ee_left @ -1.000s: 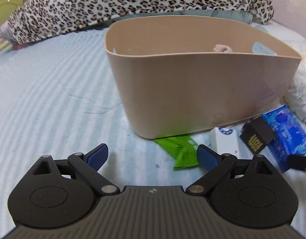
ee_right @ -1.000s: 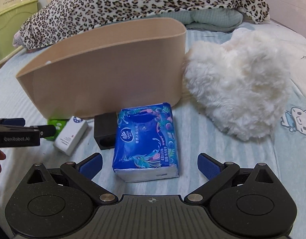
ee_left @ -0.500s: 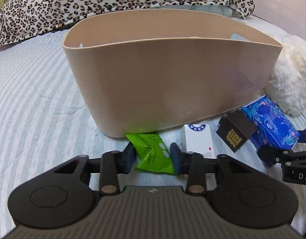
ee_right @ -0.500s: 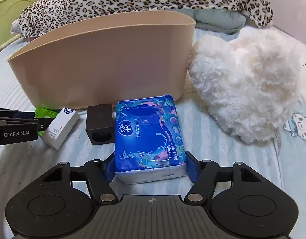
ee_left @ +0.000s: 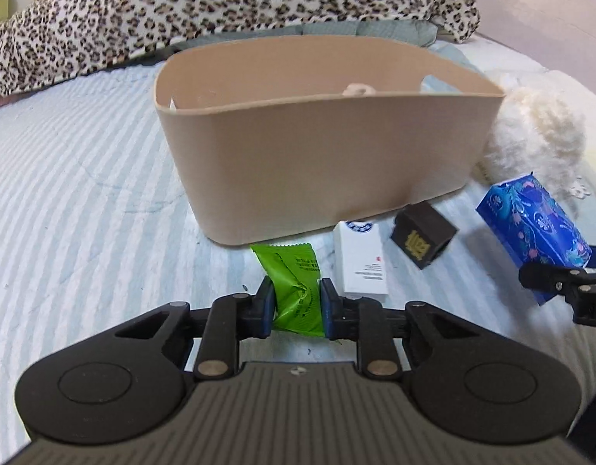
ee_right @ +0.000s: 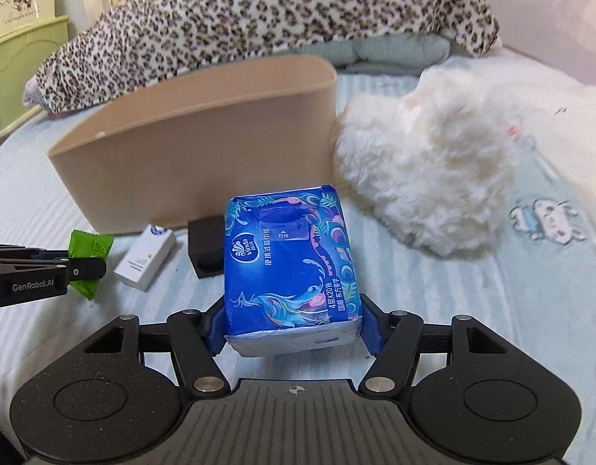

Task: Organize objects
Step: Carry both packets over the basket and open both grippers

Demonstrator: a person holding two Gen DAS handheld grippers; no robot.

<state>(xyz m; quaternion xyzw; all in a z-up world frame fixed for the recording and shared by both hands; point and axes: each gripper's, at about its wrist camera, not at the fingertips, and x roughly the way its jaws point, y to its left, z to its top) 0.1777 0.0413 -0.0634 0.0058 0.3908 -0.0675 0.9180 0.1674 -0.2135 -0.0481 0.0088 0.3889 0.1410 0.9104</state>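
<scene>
My left gripper is shut on a green snack packet and holds it above the bed, in front of a beige tub. My right gripper is shut on a blue tissue pack, lifted off the bed. The tissue pack also shows in the left wrist view, and the green packet in the right wrist view. A white box and a small black box lie on the bed by the tub's front wall.
A fluffy white plush lies right of the tub. A leopard-print blanket is heaped behind it. The bed has a pale blue striped cover. Something small and pale sits inside the tub.
Both grippers went from open to shut, the left on the green packet, the right on the tissue pack. Both have since lifted their objects off the bed.
</scene>
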